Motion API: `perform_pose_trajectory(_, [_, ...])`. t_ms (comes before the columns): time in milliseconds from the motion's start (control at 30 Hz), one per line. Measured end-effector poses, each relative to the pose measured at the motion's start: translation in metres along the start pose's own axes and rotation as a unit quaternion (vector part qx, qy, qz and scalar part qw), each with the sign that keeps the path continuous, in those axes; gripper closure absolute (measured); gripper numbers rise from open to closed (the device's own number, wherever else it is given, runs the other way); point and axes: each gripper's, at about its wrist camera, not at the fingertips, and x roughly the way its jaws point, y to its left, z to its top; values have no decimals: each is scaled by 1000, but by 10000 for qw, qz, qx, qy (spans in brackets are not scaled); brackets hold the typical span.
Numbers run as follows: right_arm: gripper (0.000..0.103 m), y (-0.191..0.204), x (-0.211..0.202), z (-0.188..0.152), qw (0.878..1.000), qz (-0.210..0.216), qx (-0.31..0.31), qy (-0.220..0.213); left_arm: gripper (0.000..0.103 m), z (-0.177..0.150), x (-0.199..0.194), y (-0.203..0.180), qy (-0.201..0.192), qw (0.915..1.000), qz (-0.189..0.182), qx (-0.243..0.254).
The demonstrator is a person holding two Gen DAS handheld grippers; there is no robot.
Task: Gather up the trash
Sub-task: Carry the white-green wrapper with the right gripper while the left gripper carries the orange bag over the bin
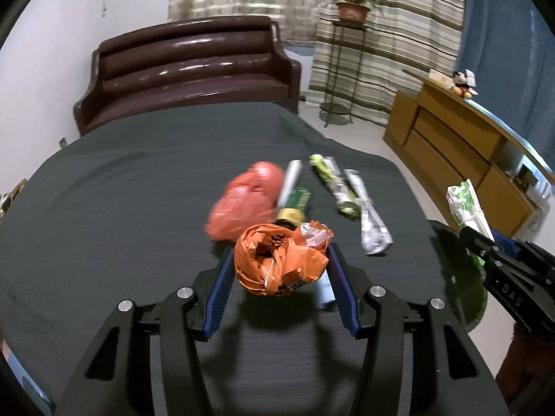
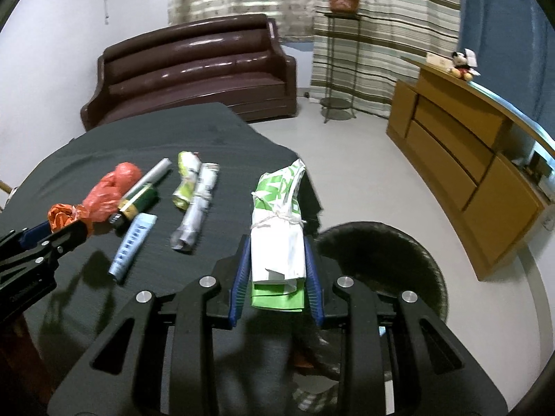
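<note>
Left gripper (image 1: 281,263) pinches crumpled orange bag (image 1: 279,260) above dark table (image 1: 121,190); right gripper (image 2: 277,267) clamps tied green-white bundle (image 2: 279,228) over black bin (image 2: 399,260).

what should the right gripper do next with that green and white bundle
Probably carry it a little farther right, over the dark bin beside the table, and then let go. The right gripper is already shut on the green and white bundle, lifted near the table's edge, with the bin's open mouth just beyond it.

Orange crumpled bag (image 1: 281,260), green-and-white tied packet (image 2: 279,228) (both above dark-grey cloth (image 1: 121,190)).
</note>
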Motion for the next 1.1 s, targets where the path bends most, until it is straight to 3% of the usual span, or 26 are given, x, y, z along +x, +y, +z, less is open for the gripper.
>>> perform_pose_trajectory(400, [74,-62,-8,-13,9987,-384,330,-56,50,5,15,-69,50,9983,-321,480])
perform_pose_trajectory(1100, [74,-124,-6,-27,9945,-685,794,-20,50,7,40,-159,101,9917,-561,1156])
